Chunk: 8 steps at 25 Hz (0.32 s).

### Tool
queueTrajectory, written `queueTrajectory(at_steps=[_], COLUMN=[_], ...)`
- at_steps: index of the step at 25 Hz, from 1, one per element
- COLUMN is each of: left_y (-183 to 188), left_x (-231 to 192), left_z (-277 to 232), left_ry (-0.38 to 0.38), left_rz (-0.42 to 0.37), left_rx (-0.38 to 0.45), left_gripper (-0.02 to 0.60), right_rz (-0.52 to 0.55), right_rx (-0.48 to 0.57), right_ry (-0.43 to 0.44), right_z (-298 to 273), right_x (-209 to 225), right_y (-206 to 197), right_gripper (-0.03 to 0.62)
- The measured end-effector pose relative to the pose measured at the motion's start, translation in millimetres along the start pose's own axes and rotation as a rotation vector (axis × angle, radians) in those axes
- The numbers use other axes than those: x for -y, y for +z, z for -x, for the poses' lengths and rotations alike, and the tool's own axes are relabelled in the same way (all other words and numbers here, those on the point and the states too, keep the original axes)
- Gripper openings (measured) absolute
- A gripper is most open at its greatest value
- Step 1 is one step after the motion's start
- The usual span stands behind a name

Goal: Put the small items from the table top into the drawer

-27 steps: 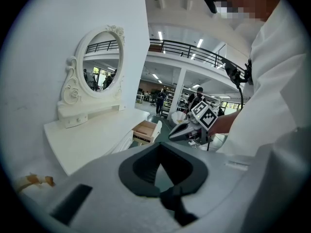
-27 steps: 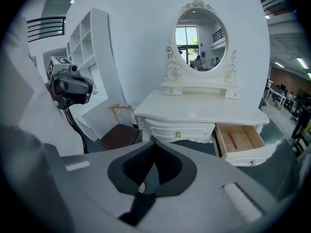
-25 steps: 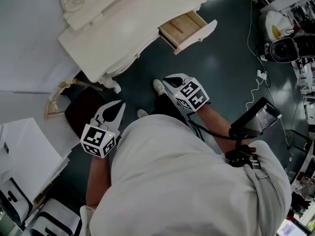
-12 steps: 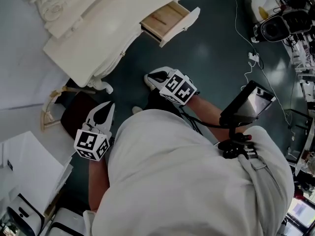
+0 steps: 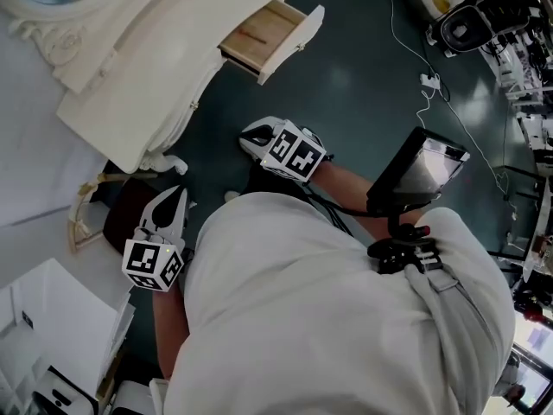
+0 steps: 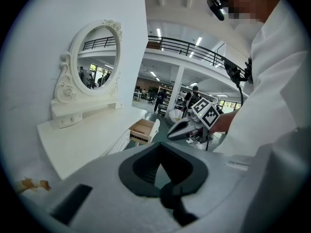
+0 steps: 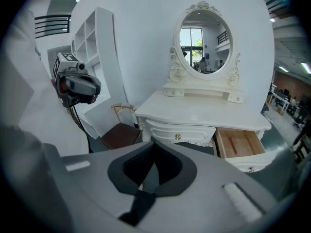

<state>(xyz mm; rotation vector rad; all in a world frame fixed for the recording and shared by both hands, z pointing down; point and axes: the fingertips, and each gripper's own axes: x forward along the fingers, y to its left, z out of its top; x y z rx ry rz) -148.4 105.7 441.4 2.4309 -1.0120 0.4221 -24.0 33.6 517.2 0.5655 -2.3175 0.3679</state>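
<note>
The white dressing table (image 5: 130,67) stands at the upper left of the head view, its wooden drawer (image 5: 263,37) pulled open. In the right gripper view the drawer (image 7: 238,144) holds a thin red item (image 7: 232,146), and I see no small item on the table top (image 7: 204,113). My left gripper (image 5: 177,195) hangs shut and empty over the brown chair seat (image 5: 125,219). At waist height, above the floor and well short of the drawer, my right gripper (image 5: 246,137) is shut and empty too.
An oval mirror (image 7: 203,35) rises at the back of the table. A wooden chair (image 7: 119,135) stands left of the table. White boxes (image 5: 52,318) lie at the lower left, cables (image 5: 432,85) and equipment (image 5: 471,20) at the upper right. A tilted screen (image 5: 419,167) hangs at the person's chest.
The head view has swung, so table and drawer sit further up and left. Both grippers have shifted left in the frame and stay shut.
</note>
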Motion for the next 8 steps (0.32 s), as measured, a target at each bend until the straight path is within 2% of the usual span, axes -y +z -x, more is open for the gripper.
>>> queueTrajectory(at_steps=[8], left_y=[6.9], left_x=[-3.6], left_z=[-2.4], left_ry=[-0.008], left_rz=[-0.010], left_rx=[-0.006], left_gripper=[0.002], right_rz=[-0.002], right_rx=[0.000], right_ry=[-0.006], right_z=[-0.2], right_x=[5.4], right_y=[3.8], right_gripper=[0.000])
